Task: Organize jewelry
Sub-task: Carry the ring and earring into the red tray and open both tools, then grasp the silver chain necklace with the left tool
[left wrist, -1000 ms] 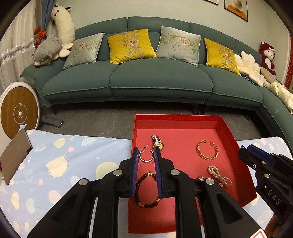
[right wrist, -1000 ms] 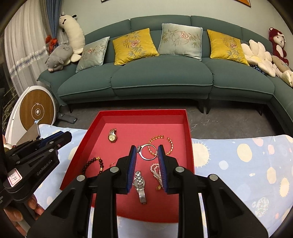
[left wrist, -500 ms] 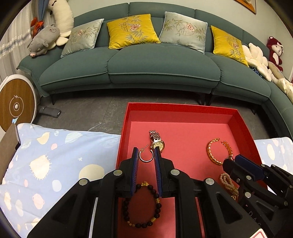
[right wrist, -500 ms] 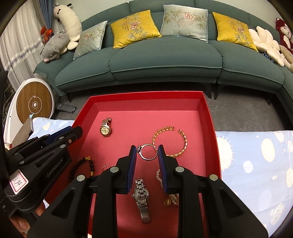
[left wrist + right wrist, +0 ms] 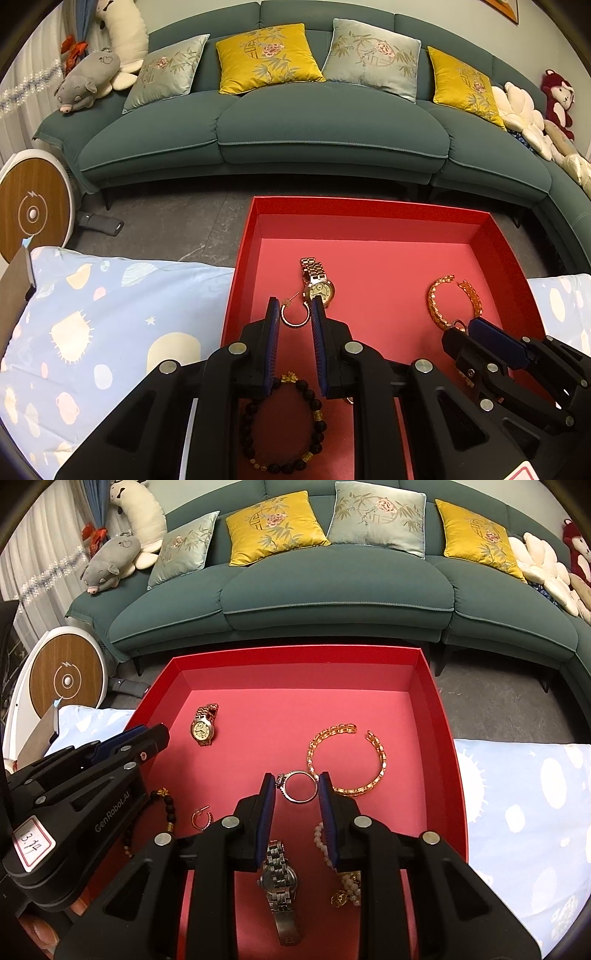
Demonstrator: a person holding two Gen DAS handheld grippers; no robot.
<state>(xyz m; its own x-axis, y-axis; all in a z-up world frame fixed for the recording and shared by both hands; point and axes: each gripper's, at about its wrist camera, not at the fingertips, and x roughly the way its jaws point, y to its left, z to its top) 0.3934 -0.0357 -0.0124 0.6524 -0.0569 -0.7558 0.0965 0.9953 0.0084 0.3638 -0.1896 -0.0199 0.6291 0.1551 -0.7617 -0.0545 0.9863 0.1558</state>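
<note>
The left tongs (image 5: 294, 308) are seen opening over the red tray (image 5: 369, 212), with a rose-gold hoop earring (image 5: 294, 314) framed between their tips; whether the pads touch it cannot be told. Just beyond the tips lies a gold watch (image 5: 318, 286), and under the tongs' arms a dark bead bracelet (image 5: 284, 424) is laid.

The right tongs (image 5: 297, 788) are held slightly apart around a silver ring (image 5: 300, 786), which is framed between the tips; contact cannot be confirmed. A gold chain bangle (image 5: 347, 758) lies just right of these tips, a silver watch (image 5: 279, 880) beneath them, and a pearl bracelet (image 5: 341, 871) below the right finger. The tray rests on a table covered by a pale blue patterned cloth (image 5: 92, 321).
</note>
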